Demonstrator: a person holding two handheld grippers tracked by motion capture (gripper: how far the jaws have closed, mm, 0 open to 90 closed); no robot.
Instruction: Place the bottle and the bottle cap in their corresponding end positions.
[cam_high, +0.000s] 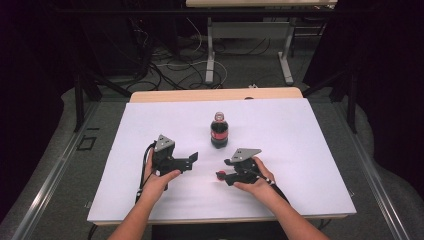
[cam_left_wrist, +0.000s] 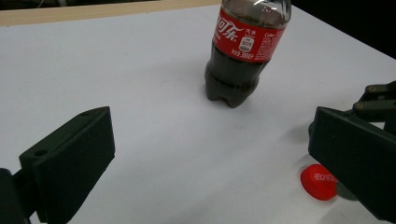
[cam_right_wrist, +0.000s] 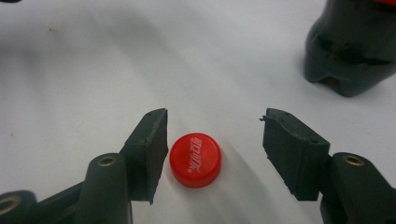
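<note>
The right hand-held gripper (cam_right_wrist: 212, 135) is sitting low over the surface (cam_high: 150, 125) with its jaws parted, and the red cap (cam_right_wrist: 195, 159) is lying flat between them, top side up. In the right gripper view the cap is sitting closer to the jaw on the left of that view, just beside its pad, though I cannot tell whether they are touching; a clear gap is separating it from the other pad. Neither pad is pressing on it, so the cap is resting free on the surface.

In the high view the right hand-held gripper (cam_high: 223, 175) is lying near the middle of the front half of the surface, jaws pointing toward the left hand-held gripper (cam_high: 192, 160), with the cap (cam_high: 220, 174) at their tips. The left hand-held gripper (cam_left_wrist: 210, 154) is standing wide open and holding nothing.

The cola bottle (cam_high: 219, 130) is standing upright and uncapped near the centre of the surface, beyond both grippers toward the far edge. In the left gripper view the bottle (cam_left_wrist: 243, 51) is standing ahead of the open jaws and apart from them, its long axis vertical, with the cap (cam_left_wrist: 319, 181) lying off to the right. The right hand is nearer the cap; the bottle is standing roughly midway between the two.
</note>
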